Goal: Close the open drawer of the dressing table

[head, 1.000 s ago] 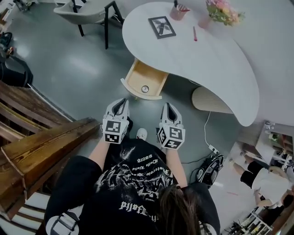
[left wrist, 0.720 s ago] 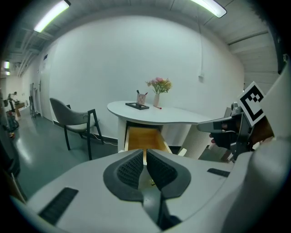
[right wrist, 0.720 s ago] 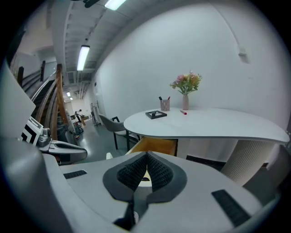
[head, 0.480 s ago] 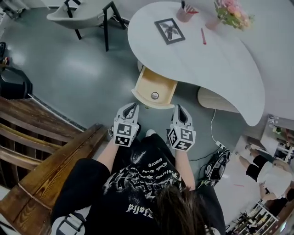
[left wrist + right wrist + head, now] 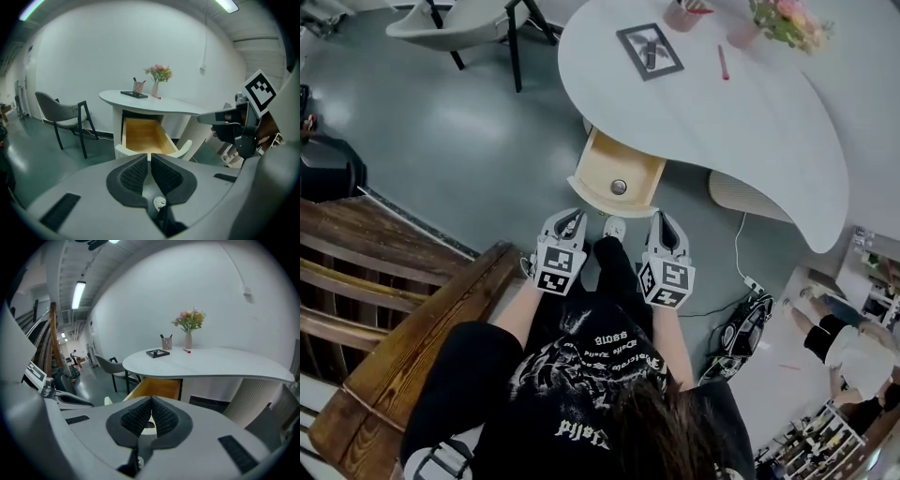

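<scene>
The open drawer (image 5: 623,167), mid-frame under the dressing table (image 5: 722,112), looks a stiff, probably light wooden box (it should slide), best pushed on its front panel by the left gripper (image 5: 570,217) and right gripper (image 5: 664,220), both closed, holding nothing.

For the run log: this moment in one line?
drawer: open | left gripper: shut, empty | right gripper: shut, empty | both short of drawer

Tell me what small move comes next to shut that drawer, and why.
Probably ease both forward onto the drawer front: it stands open under the table, and the left gripper and right gripper, both shut, sit just short of it.
</scene>
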